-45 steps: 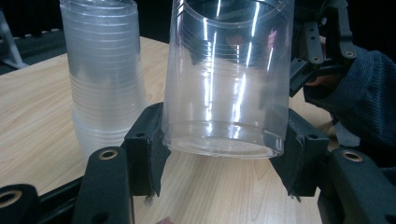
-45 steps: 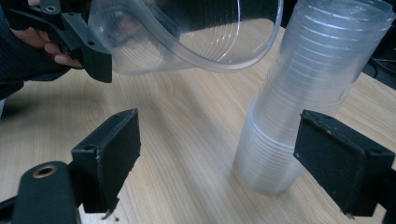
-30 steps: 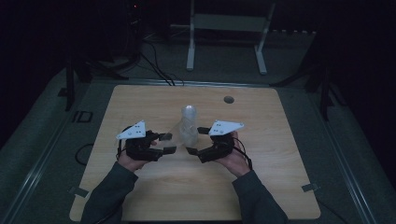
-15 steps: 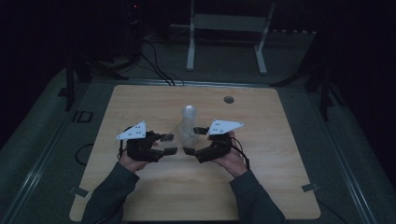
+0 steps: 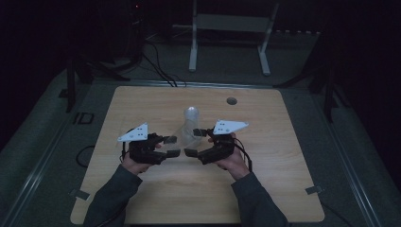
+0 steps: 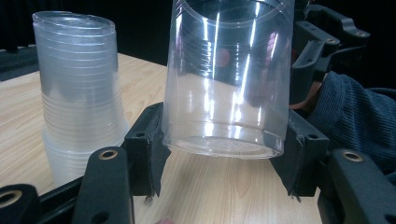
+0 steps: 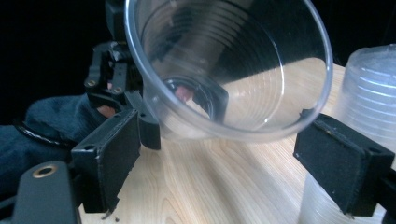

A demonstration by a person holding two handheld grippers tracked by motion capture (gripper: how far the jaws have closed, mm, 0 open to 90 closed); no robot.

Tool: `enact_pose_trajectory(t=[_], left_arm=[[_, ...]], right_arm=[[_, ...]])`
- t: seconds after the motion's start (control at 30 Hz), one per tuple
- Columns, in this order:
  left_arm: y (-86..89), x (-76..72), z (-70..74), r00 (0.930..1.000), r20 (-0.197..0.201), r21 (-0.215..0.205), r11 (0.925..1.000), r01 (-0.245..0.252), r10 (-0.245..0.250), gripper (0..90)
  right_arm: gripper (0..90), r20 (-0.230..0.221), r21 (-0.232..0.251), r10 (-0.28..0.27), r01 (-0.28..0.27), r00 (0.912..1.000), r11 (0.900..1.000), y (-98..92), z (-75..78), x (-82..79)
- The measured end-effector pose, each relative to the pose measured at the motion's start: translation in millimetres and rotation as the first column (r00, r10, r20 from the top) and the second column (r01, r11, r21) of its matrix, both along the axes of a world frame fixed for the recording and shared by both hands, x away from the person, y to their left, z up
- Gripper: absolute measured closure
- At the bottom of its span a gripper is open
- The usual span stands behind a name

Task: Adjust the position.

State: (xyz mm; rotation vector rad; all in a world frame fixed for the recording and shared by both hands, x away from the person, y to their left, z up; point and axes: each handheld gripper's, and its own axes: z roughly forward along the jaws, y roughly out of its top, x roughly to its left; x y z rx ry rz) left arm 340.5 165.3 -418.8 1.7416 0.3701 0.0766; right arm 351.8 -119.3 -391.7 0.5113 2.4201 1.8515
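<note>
The left hand-held gripper (image 5: 173, 146) sits just left of the table's middle, its jaws pointing right, and pinches a single clear plastic cup (image 6: 227, 79) near the cup's base. In the left gripper view the two black pads (image 6: 148, 145) press against opposite sides of the cup's lower wall, and the cup's bottom hangs clear above the wooden table (image 5: 265, 123). The cup lies tilted, its base toward the left hand-held gripper and its open mouth toward the right hand-held gripper (image 5: 198, 142).

The right hand-held gripper faces left, opposite the other one, with the cup between them. In the right gripper view the cup's rim (image 7: 224, 70) stands wide between its jaws. The right pad (image 7: 343, 163) lies at the rim's edge and the left pad (image 7: 112, 158) sits just below the cup's wall, but whether either presses on the plastic cannot be told from these views.

A stack of clear plastic cups (image 5: 191, 124) stands upside down on the table just beyond the two hand-held grippers, near the centre. In the left gripper view the stack is to the left of the held cup and apart from it. A small round hole (image 5: 231, 100) lies in the table top toward the far right.
</note>
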Motion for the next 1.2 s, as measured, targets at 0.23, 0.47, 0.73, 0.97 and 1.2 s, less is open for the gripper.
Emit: enact_pose_trajectory(t=[0.23,0.47,0.73,0.97,1.2], left_arm=[[-1.1,-0.2,-0.3,0.9999,-0.001,-0.016,0.9998,0.012,-0.012,41.7],[-3.5,-0.7,-0.8,0.9998,0.001,-0.017,0.9996,0.021,-0.021,41.6],[-5.8,-1.3,-1.2,0.9994,0.003,-0.014,0.9993,0.035,-0.035,41.5],[-6.2,-1.5,-0.9,0.9992,0.006,-0.010,0.9992,0.039,-0.039,41.4],[-6.8,-2.2,0.2,0.9992,0.010,0.003,0.9992,0.039,-0.039,40.7]], right_arm=[[15.7,-0.016,0.047,0.030,-0.029,0.9994,0.998,1.2,1.7,0.8],[16.0,-0.024,0.073,0.044,-0.043,0.9987,0.996,3.5,2.5,1.2],[20.1,-0.036,0.116,0.063,-0.058,0.9974,0.992,4.0,3.5,2.0],[25.9,-0.036,0.125,0.065,-0.060,0.9972,0.990,4.9,3.1,1.8],[30.7,-0.030,0.125,0.063,-0.058,0.9976,0.990,3.4,3.3,1.6]])
